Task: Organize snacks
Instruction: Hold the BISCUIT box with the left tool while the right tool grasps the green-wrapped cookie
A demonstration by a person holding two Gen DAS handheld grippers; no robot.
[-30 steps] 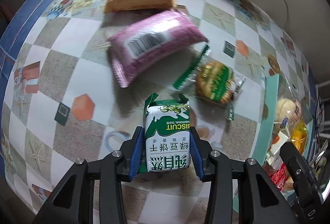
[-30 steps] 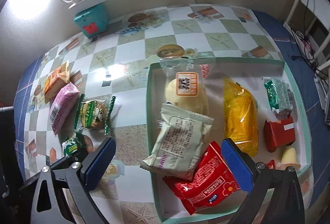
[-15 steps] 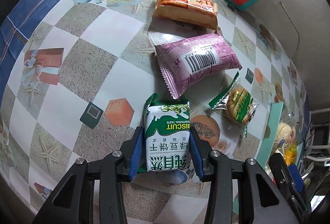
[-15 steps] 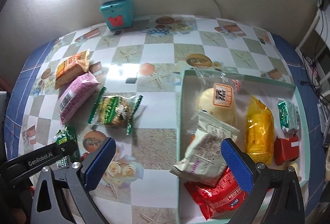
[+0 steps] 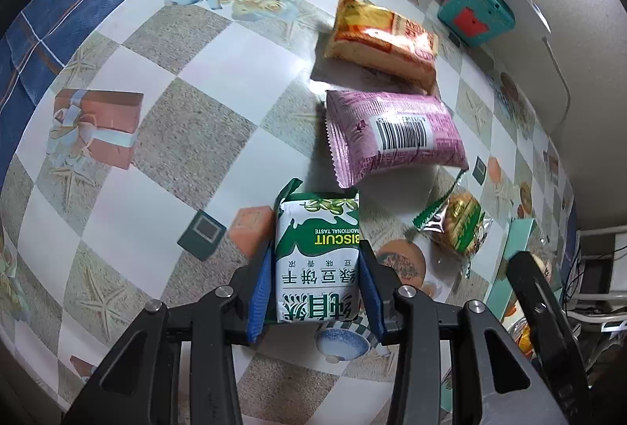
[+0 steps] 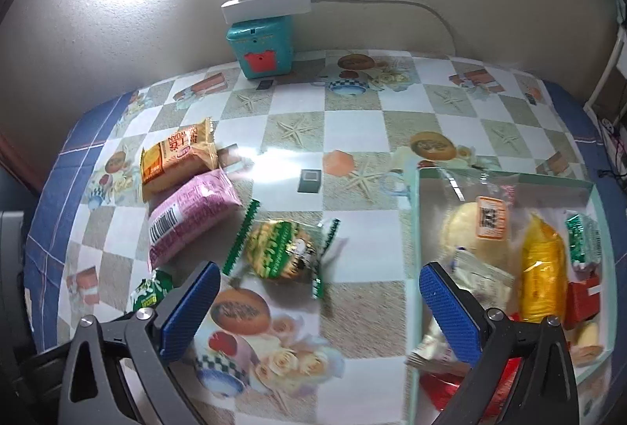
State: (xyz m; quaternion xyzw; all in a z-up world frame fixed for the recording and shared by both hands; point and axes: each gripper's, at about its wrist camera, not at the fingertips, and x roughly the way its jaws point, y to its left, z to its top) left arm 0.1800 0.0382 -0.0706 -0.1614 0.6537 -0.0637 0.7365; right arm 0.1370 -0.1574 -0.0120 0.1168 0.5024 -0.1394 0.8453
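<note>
My left gripper (image 5: 317, 258) is shut on a green-and-white biscuit pack (image 5: 317, 229), held just above the checked tablecloth. That pack's end also peeks out in the right wrist view (image 6: 153, 288). Beyond it lie a pink pack (image 5: 392, 135), an orange pack (image 5: 384, 37) and a clear green-edged cookie pack (image 5: 456, 225). My right gripper (image 6: 319, 276) is open wide, empty, above the table just in front of the cookie pack (image 6: 280, 248). The mint-green tray (image 6: 415, 229) at its right holds several snacks.
A teal box (image 6: 260, 45) with a white power strip (image 6: 270, 0) and a lit gooseneck lamp stands against the back wall. The tray's rim (image 5: 509, 260) shows at the right of the left wrist view. The tablecloth's blue border runs along the left.
The left gripper carried the biscuit pack leftward, so the loose packs now lie further right in its view. The right gripper shifted left from over the tray to over the table.
</note>
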